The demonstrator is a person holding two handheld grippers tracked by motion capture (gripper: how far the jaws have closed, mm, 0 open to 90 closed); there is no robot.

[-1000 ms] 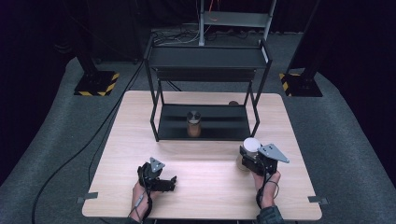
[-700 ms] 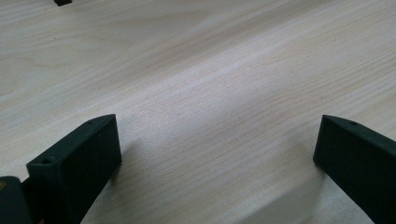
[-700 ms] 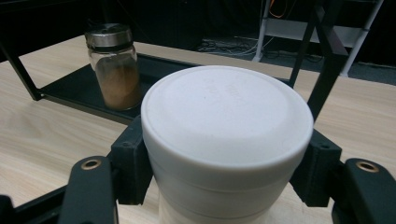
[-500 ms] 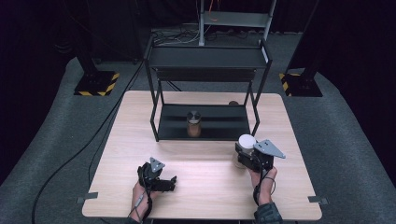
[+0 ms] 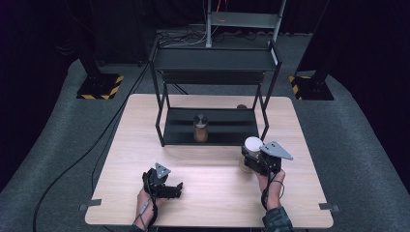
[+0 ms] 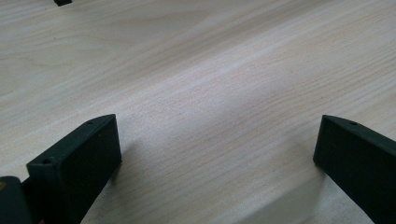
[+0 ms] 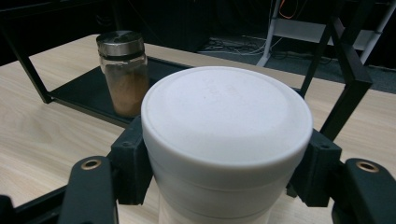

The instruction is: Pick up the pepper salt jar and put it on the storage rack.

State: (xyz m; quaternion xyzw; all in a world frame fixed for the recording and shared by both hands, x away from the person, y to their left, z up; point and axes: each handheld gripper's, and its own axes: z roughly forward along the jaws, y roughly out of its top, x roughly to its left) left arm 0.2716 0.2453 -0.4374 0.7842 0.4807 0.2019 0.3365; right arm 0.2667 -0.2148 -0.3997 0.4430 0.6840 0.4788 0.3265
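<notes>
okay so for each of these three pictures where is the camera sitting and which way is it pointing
High view: above the person's side, looking forward and down at the table; both forearms and each hand-held gripper show.
Left gripper view: on the left hand-held gripper, facing bare wood between open jaws.
Right gripper view: on the right hand-held gripper, facing the shelf rack over its white-lidded jar.
Shared: high and right gripper views both show the spice jar.

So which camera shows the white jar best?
The right gripper view: the white jar sits close up, clamped between the right gripper's jaws. In the high view it is small and far. The left gripper view shows bare table.
</notes>
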